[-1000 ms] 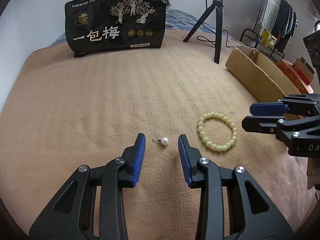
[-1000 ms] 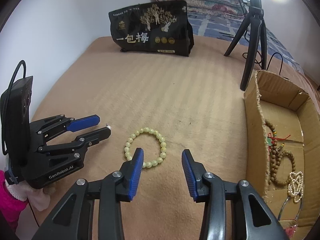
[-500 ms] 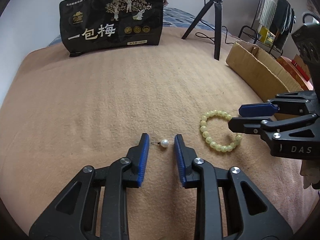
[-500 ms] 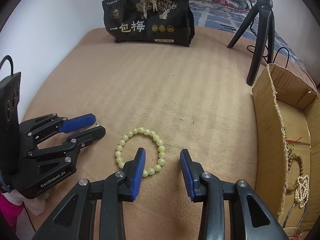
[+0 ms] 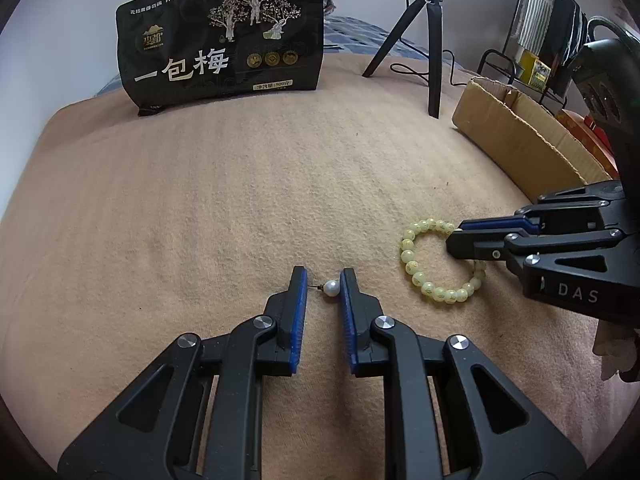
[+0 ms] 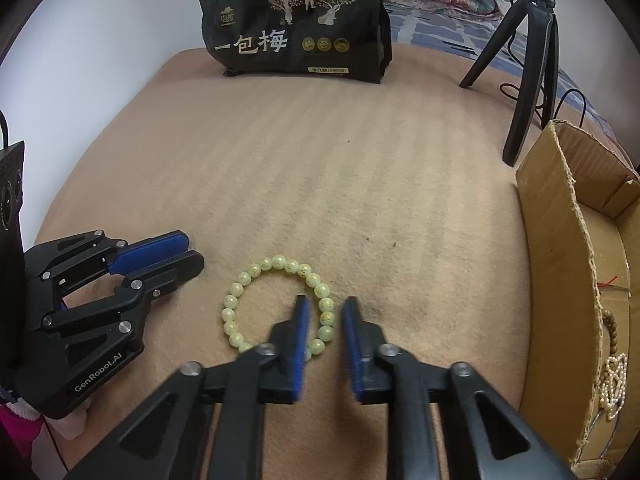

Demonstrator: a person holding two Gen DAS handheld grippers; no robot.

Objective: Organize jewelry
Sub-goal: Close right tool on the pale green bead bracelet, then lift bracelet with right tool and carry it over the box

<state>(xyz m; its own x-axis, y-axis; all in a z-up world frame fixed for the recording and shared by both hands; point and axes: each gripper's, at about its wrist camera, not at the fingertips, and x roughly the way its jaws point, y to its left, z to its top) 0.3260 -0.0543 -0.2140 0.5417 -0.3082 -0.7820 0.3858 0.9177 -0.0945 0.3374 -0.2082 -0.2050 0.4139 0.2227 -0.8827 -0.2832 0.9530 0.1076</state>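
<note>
We hold the left gripper (image 5: pixel 323 280) low on the tan blanket (image 5: pixel 224 208), its jaws narrowed around the pearl earring (image 5: pixel 330 288): the pearl touches the right pad and the pin tip meets the left pad, with the earring resting on the blanket. We set the right gripper (image 6: pixel 325 312) narrow but not gripping, straddling the right side of the green bead bracelet (image 6: pixel 276 304), which lies flat just right of the left gripper. At the right edge we see the cardboard box (image 6: pixel 560 264) holding other bead strings; the black bag (image 6: pixel 296 28) and tripod (image 6: pixel 532 52) stand far back.
</note>
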